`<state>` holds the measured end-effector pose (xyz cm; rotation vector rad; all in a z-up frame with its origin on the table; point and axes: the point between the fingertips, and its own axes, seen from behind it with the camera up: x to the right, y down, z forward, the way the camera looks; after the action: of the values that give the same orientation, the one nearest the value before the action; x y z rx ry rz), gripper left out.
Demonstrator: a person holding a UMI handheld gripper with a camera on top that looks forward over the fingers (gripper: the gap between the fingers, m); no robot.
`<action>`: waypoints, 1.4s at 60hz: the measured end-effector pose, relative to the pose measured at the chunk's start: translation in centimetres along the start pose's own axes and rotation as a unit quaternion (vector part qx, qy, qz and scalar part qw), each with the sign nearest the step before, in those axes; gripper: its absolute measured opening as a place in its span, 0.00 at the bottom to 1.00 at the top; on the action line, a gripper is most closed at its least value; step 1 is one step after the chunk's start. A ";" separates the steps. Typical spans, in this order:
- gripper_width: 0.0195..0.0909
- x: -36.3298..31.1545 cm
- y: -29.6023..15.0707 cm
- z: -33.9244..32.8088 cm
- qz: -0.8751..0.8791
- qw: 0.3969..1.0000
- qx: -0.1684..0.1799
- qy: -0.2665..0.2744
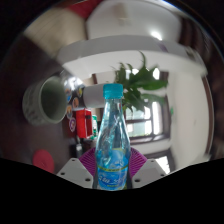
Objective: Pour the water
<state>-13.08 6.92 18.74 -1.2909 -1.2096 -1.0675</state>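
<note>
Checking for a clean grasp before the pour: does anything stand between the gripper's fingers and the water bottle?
Nothing visible does. The water bottle already stands upright between the gripper fingers, its blue cap still on. The red mug and the potted plant sit beyond the bottle, not in between.

A dark table [45, 140] carries a red mug [81, 123] and pale cup [42, 100].

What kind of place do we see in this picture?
Probably a home or office room: a leafy green potted plant stands before a bright window, with a red mug nearby. The tongs grip a clear blue-capped plastic water bottle.
</note>
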 end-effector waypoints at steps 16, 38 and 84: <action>0.28 -2.3 1.9 -0.5 0.482 0.866 0.007 -0.132; 0.29 -8.7 3.4 0.2 0.609 0.781 0.052 -0.132; 0.93 -10.9 6.7 -4.6 0.673 0.729 -0.013 -0.128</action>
<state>-7.37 1.62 7.65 -1.8367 -0.1511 0.1933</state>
